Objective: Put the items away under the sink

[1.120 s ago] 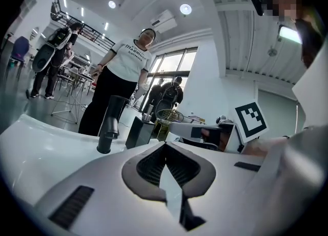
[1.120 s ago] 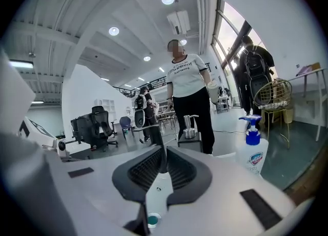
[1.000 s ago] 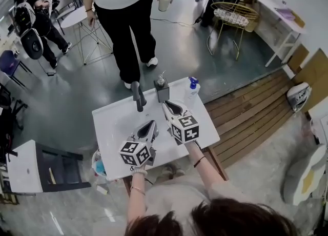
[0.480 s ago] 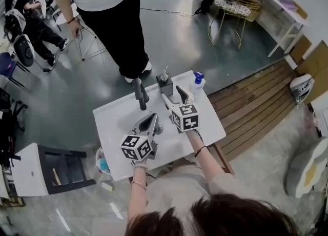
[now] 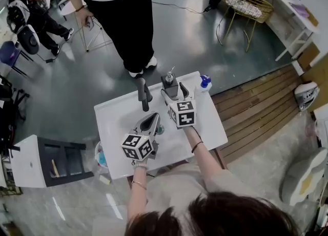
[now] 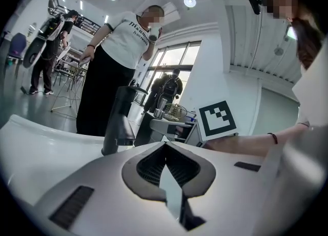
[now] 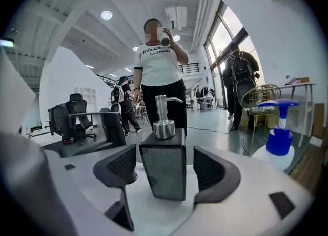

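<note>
Jaws of right gripper (image 5: 176,94) just opened, moved forward to flank soap dispenser (image 7: 163,165), left gripper (image 5: 153,120) closed

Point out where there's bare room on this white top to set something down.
Free: the left strip of the white top between the faucet and its left edge, and the right front corner beside the forearm. Crowded: the back edge, where faucet, soap dispenser and blue-capped bottle stand, the right gripper with fingers just opening around the dispenser.
</note>
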A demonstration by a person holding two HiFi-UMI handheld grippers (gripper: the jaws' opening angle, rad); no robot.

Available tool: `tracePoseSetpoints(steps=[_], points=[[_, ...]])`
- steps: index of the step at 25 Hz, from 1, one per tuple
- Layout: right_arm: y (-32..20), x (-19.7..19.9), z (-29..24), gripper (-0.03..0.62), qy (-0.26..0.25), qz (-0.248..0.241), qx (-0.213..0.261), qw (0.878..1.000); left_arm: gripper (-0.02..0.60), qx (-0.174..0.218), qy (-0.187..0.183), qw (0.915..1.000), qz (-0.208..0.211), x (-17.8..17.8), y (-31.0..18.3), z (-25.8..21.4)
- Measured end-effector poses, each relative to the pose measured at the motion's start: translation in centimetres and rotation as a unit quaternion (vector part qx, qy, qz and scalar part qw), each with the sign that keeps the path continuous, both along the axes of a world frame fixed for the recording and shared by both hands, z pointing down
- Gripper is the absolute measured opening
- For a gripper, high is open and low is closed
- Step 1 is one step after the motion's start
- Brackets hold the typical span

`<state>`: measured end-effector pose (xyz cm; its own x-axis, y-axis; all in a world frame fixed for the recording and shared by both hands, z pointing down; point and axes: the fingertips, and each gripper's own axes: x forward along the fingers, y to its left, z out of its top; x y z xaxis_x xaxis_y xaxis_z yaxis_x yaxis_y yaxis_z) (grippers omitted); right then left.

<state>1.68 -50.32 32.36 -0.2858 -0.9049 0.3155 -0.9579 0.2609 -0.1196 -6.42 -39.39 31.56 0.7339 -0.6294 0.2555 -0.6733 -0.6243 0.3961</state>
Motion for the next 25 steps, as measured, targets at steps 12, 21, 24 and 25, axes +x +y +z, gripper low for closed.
tracePoseSetpoints(steps=[12,21,24,25], points=[[-2.4,-1.0,1.8,0.344,-0.005,0.009,-0.010,1.000,0.003,-0.011,-0.013,0.9998,-0.012,-0.4,-0.9,0.8],[-3.2,-0.9,2.2,0.344,-0.002,0.015,-0.011,1.000,0.003,-0.014,-0.018,0.9996,-0.013,-0.5,-1.3,1.2],[-3.0,-0.8,2.2,0.342,0.012,0.017,-0.012,1.000,0.003,-0.016,-0.018,0.9996,-0.016,-0.6,-1.3,1.1],[-3.0,-0.8,2.2,0.342,0.015,0.018,-0.012,1.000,0.003,-0.016,-0.017,0.9996,-0.016,-0.6,-1.4,1.1]])
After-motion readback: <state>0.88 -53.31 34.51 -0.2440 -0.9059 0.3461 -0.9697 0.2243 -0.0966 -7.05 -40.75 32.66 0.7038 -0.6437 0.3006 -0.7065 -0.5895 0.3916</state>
